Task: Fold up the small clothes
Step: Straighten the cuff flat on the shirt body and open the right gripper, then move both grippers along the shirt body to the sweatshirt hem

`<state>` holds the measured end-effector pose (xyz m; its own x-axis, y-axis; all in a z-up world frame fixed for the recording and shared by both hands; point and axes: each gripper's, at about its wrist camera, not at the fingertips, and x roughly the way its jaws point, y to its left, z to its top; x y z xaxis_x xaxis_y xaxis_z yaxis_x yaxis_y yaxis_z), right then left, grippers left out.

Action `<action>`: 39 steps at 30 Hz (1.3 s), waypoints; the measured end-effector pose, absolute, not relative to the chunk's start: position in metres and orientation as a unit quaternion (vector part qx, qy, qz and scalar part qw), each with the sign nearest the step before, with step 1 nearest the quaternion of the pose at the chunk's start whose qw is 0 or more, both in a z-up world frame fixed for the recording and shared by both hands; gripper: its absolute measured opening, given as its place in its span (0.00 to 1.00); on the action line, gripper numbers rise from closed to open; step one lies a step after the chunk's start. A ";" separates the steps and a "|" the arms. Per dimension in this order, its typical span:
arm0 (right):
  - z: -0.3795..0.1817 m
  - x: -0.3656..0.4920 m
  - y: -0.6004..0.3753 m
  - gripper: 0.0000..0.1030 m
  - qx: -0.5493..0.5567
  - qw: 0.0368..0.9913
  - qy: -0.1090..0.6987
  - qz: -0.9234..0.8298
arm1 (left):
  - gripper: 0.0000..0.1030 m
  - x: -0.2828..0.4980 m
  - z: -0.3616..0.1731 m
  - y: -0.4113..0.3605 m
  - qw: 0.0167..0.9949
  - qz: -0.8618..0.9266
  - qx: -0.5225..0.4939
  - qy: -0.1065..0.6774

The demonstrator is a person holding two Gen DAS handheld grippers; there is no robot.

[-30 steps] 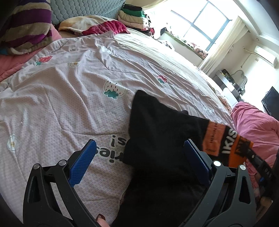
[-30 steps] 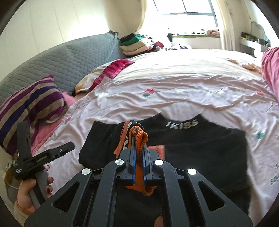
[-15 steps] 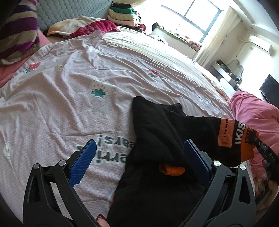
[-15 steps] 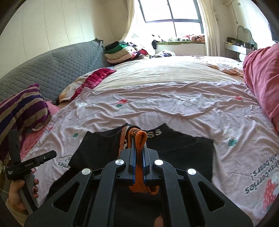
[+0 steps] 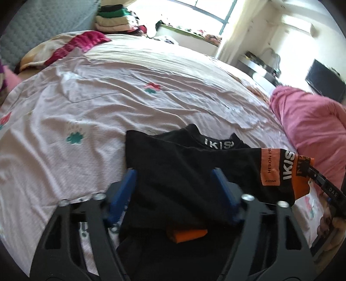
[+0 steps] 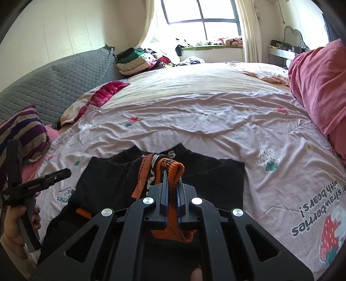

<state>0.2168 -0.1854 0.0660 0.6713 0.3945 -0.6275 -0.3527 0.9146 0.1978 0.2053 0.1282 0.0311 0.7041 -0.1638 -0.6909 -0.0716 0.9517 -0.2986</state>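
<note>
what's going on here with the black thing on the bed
A person is folding black shorts on a pink bedspread with two handheld grippers. The right gripper is clamped on the orange waistband, holding it up. The left gripper straddles the black fabric, its jaws closing but not yet pinching it.

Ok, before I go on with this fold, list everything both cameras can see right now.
black shorts: 1, black, lying on the bed nearest the cameras
orange waistband: 1, orange with lettering, pinched up by the right gripper
bedspread: 1, pale pink with strawberry prints, covers the bed
striped pillow: 1, purple and tan, left edge
pink bedding: 1 heap, pink, right side
folded clothes stack: 1, mixed colours, far corner by the window
headboard: 1, grey quilted, left
left gripper: black with blue pads, jaws closing around black cloth
right gripper: shut on the waistband
hand: 1, holds the left gripper's handle
</note>
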 end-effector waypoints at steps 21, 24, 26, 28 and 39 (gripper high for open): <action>0.033 0.226 -0.200 0.11 0.034 0.914 0.384 0.131 | 0.47 0.221 -0.017 0.110 0.883 -0.032 -0.134 0.448; 0.028 0.223 -0.200 0.19 0.032 0.916 0.382 0.117 | 0.49 0.222 -0.019 0.109 0.882 -0.034 -0.133 0.450; 0.026 0.222 -0.200 0.31 0.033 0.918 0.381 0.109 | 0.51 0.223 -0.019 0.107 0.883 -0.037 -0.128 0.450; 0.024 0.221 -0.197 0.31 0.034 0.915 0.383 0.118 | 0.52 0.223 -0.021 0.105 0.882 -0.036 -0.119 0.454; 0.000 0.218 -0.152 0.36 -0.031 0.884 0.432 0.175 | 0.55 0.221 -0.024 0.094 0.880 -0.030 -0.078 0.467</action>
<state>0.2181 -0.1521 0.0005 0.5664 0.2827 -0.7741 -0.3359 0.9370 0.0964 0.2213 0.0940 -0.0240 0.5621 -0.1263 -0.8174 -0.0202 0.9859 -0.1662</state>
